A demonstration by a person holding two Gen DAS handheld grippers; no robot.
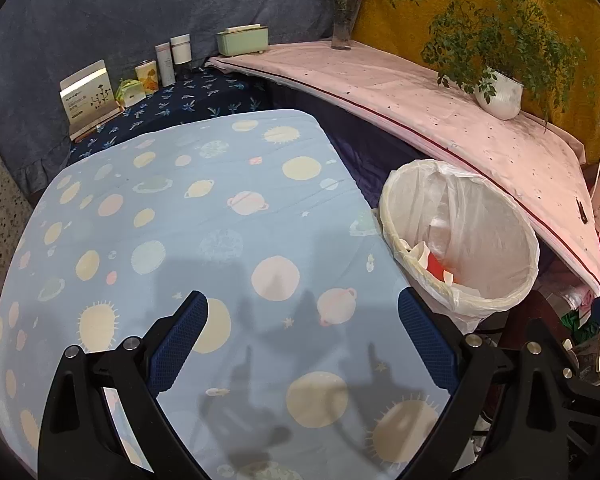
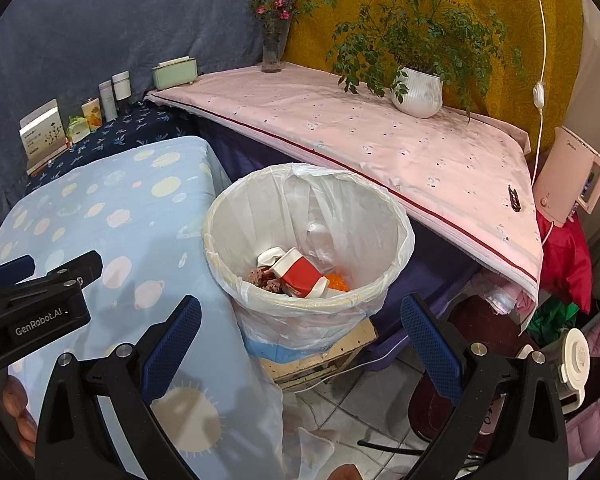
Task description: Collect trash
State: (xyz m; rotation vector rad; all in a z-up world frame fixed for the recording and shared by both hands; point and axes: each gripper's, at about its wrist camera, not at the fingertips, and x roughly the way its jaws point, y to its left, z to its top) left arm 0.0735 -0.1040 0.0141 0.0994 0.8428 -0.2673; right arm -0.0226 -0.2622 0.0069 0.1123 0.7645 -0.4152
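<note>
I see even, soft indoor light from above. Gripper shadows fall on the blue tablecloth at six o'clock. Both views are sharp, but they bend strongly and go black at the corners.

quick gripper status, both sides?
Left gripper: open, holding nothing, over the blue planet-print tablecloth.
Right gripper: open, holding nothing, in front of the lined trash bin.
</note>
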